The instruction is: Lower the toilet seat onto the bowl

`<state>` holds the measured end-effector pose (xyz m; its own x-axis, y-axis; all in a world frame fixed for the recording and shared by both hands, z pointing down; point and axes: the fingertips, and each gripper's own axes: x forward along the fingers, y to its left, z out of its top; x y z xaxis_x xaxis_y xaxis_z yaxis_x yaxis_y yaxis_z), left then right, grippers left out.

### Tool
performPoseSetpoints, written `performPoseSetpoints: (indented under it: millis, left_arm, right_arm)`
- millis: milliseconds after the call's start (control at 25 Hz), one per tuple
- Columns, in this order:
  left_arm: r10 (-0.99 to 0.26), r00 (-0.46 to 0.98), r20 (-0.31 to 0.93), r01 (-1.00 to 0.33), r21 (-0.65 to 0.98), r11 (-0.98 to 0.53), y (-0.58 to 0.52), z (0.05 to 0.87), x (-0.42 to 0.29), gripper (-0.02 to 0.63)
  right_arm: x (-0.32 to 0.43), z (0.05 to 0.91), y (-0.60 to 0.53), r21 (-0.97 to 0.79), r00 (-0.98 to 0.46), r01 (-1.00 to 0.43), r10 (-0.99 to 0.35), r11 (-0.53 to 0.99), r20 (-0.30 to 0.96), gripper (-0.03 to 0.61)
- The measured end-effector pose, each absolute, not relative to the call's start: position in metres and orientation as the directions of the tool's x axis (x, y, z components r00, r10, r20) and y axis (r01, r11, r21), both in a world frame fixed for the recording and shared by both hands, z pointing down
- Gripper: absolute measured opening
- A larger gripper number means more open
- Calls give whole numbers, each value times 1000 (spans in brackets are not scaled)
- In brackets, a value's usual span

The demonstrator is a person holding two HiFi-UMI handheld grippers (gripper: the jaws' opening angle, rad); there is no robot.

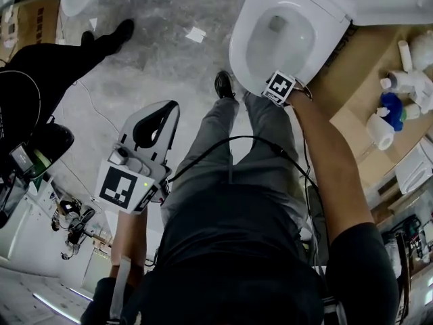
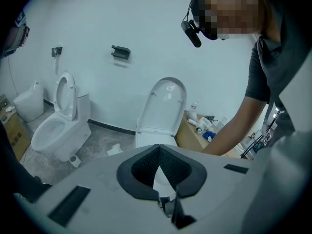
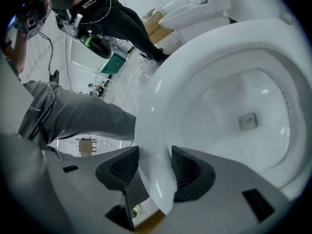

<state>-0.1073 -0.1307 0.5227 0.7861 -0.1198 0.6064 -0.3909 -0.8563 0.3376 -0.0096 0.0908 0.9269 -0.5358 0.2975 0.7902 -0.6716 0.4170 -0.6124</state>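
The white toilet seat [image 1: 238, 54] lies low over the bowl [image 1: 281, 42] at the top of the head view, with the lid [image 2: 163, 106] standing upright behind it. My right gripper [image 1: 274, 81] is at the seat's front edge. In the right gripper view its dark pads [image 3: 127, 165] sit on both sides of the seat's front rim [image 3: 158, 111] and touch it, so my right gripper [image 3: 155, 162] is shut on it. My left gripper [image 1: 157, 119] hangs in the air to the left, away from the toilet. Its jaw tips meet and hold nothing, seen also in the left gripper view [image 2: 159, 152].
A second toilet [image 2: 58, 126] stands to the left by the wall. Another person in black [image 1: 40, 80] is at the left. Bottles and paper rolls [image 1: 399, 93] lie on a brown board right of the toilet. Paper scraps [image 1: 195, 34] lie on the grey floor.
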Motion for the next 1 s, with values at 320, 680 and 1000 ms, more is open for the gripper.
performPoseSetpoints:
  millis: [320,680,1000]
  left_arm:
    - [-105,767,633,-412,360,-837,-128,540,-112,5]
    - [-109,783,613,-389,346,-854,-115,536,-107,5]
    - [-122,797,592,-373,324,-870,-113,496,-94,5]
  right_arm:
    - [-10,950,89,-594,-512,-693,302,409,804,206]
    - [8,948,100,-495,-404,-775,294,392,866,207]
    - [3,894,94,-474,-469,-850,79,228,880,188]
